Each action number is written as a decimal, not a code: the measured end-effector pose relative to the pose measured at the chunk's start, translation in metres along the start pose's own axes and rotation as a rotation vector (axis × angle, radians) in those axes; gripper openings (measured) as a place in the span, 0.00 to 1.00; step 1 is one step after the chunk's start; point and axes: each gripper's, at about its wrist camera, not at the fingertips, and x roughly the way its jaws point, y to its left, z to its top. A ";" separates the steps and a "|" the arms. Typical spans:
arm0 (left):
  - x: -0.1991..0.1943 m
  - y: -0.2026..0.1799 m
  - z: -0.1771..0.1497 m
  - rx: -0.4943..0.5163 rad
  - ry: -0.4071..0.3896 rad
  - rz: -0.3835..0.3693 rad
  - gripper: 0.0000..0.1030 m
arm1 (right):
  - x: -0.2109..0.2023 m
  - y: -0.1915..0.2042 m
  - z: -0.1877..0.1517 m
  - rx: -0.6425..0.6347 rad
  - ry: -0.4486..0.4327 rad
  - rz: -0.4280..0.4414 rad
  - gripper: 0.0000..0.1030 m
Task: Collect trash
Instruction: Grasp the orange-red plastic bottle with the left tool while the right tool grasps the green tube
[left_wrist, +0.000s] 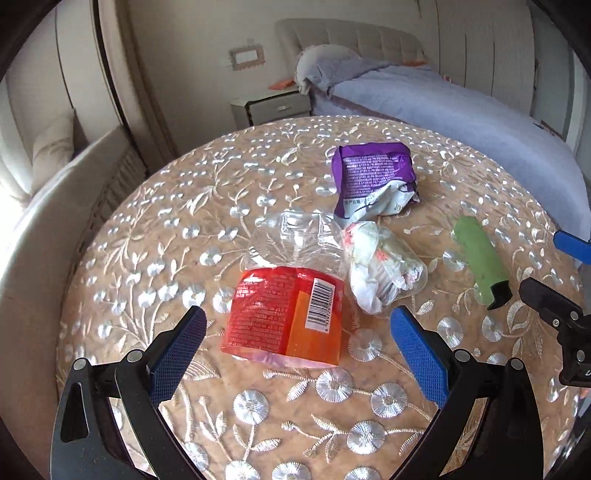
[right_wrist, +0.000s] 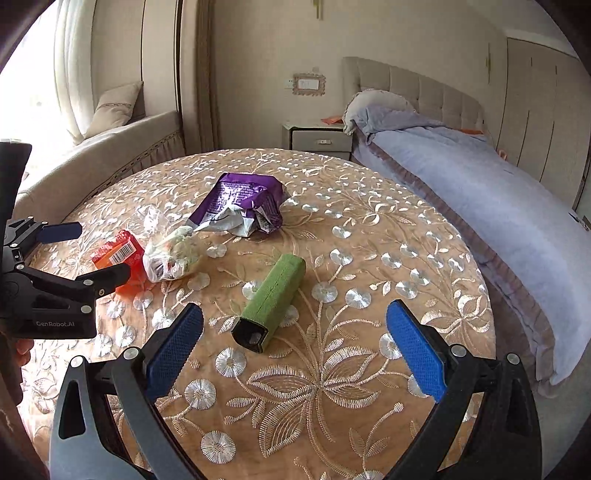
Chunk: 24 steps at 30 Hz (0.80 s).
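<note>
Both grippers wide open, holding nothing. Left gripper (left_wrist: 297, 325) straddles near end of red-orange wrapper (left_wrist: 284, 317); its clear top hard to make out. Right gripper (right_wrist: 294, 321) near green box (right_wrist: 275, 295), not touching. Purple packet (right_wrist: 242, 206) farther back on embroidered table (right_wrist: 369, 258); crumpled clear bag (right_wrist: 171, 258) contents unclear.

We see our left gripper (left_wrist: 297, 334) spread wide over the counter (left_wrist: 155, 236), the red-labelled plastic bag (left_wrist: 286, 314) between its fingers (left_wrist: 419, 354), a purple wrapper (left_wrist: 373, 177) at one o'clock.

We see a round embroidered tabletop (right_wrist: 369, 258). On it lie a purple packet (right_wrist: 243, 206), a red-labelled wrapper (left_wrist: 288, 314), a crumpled clear bag (left_wrist: 384, 269) and a green box (right_wrist: 273, 299).
</note>
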 end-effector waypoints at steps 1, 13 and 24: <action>0.006 0.006 0.001 -0.015 0.023 -0.019 0.95 | 0.008 -0.001 0.002 0.019 0.032 0.007 0.96; 0.049 0.017 0.019 0.040 0.109 -0.049 0.95 | 0.059 0.014 0.013 0.024 0.159 0.034 0.81; 0.048 0.015 0.012 -0.013 0.102 -0.088 0.68 | 0.057 0.020 0.011 0.001 0.147 0.068 0.27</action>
